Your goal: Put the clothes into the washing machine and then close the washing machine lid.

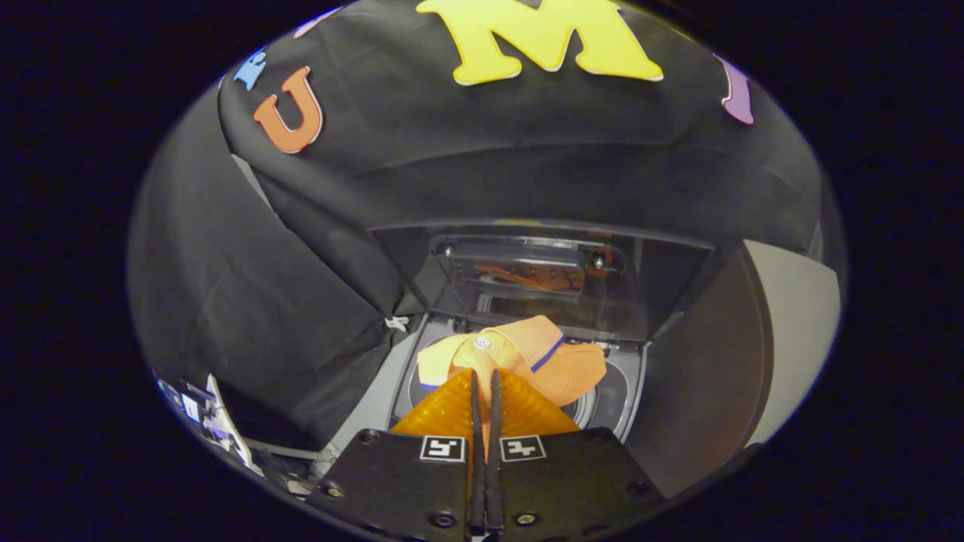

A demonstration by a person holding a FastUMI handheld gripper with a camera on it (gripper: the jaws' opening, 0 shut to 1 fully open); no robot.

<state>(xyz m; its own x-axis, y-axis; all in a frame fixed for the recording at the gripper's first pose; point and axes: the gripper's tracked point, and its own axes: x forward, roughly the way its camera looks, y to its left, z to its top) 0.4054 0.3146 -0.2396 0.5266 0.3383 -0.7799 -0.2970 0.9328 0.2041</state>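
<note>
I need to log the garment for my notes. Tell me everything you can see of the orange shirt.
The orange shirt looks like soft knit cloth, with a lighter yellow-orange collar area, one white button and a thin blue trim line. It is bunched and folded, hanging over the washing machine's round opening, below the raised lid. The hand-held gripper has its fingers nearly together, pinching a fold of the shirt between them.
</note>
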